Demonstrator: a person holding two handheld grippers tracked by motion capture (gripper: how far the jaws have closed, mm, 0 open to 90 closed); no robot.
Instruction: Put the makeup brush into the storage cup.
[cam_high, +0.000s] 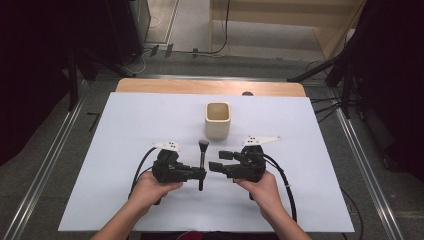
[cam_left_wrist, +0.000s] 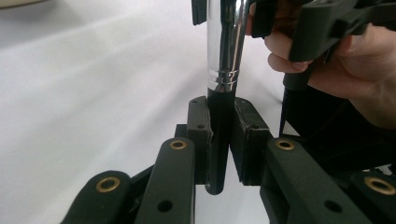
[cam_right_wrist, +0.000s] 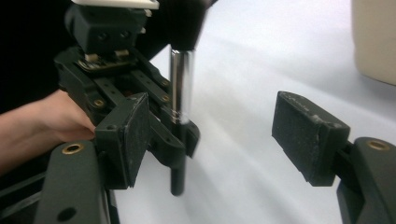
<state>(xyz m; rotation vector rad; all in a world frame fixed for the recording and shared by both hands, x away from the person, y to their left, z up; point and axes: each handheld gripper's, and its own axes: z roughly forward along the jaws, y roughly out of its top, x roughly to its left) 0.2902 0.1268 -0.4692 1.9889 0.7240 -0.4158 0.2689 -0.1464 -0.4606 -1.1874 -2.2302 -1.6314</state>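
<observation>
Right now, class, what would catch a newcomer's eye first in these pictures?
The makeup brush with its shiny chrome ferrule, clamped by its black handle in the left gripper near the middle of the white table. Facing it, the right gripper is open, and a cream square cup stands just beyond them.

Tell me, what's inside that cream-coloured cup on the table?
The cream cup looks empty as far as its inner walls show; its bottom is out of sight. The brush is outside it, held in the left gripper.
</observation>
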